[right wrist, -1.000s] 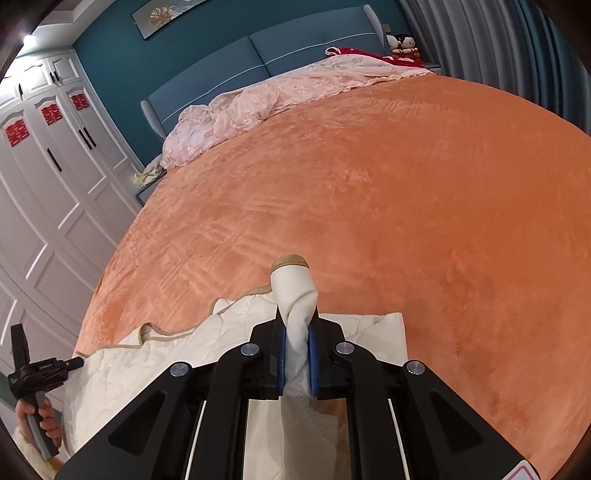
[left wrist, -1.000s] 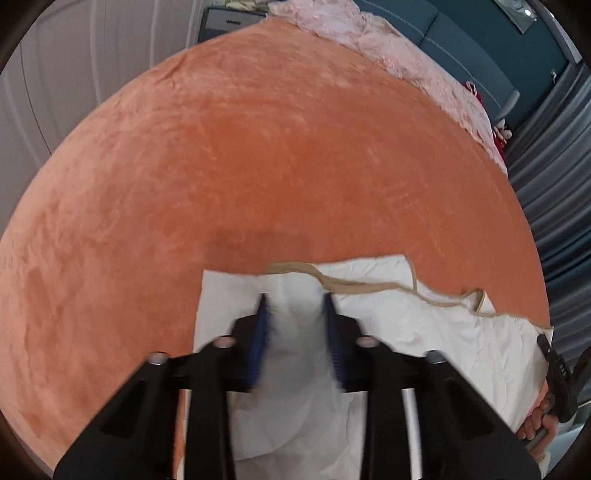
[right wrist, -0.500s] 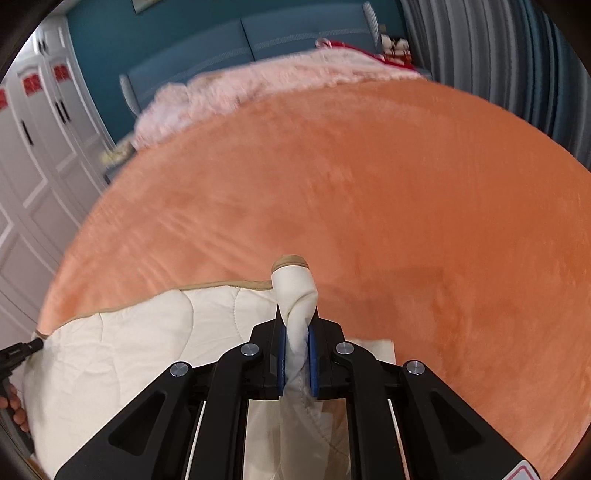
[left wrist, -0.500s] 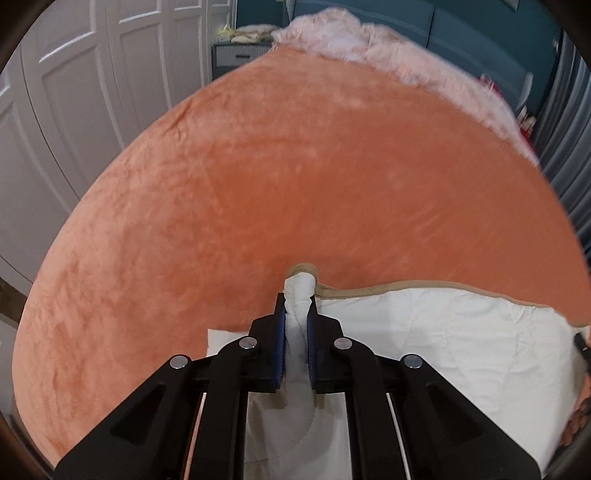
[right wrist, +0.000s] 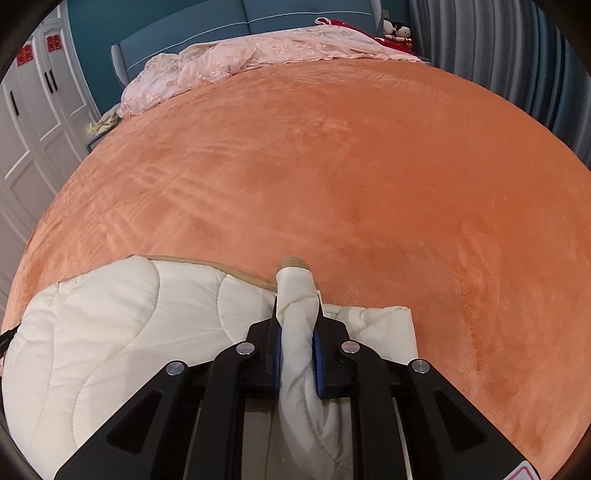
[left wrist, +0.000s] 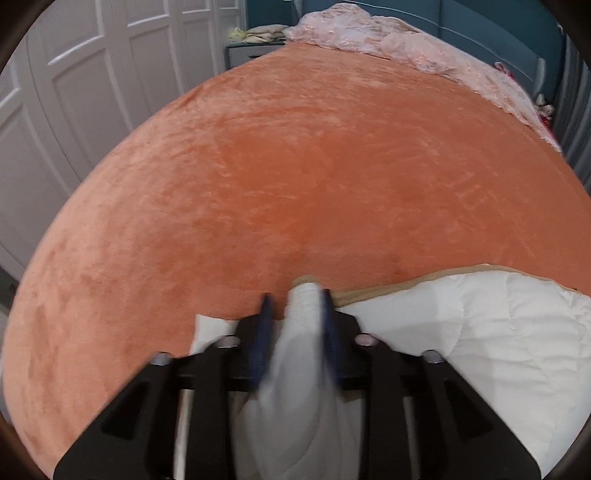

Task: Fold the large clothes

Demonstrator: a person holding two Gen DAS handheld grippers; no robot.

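Left gripper (left wrist: 295,306): jaws have just been opening and stand parted; a bunched corner of the cream quilted garment (left wrist: 480,332) sits between the blurred blue pads, a gap showing on the left one, no visible pinch. Garment lies folded at the near edge of the orange bedspread (left wrist: 314,166), tan-trimmed hem facing the bed's middle.

Right gripper (right wrist: 297,306): jaws narrow and just easing apart, pads pressed on a rolled corner of the same garment (tan tip poking past them).

Far edge: pink lace coverlet (right wrist: 236,59) heaped by the blue headboard (right wrist: 207,22).
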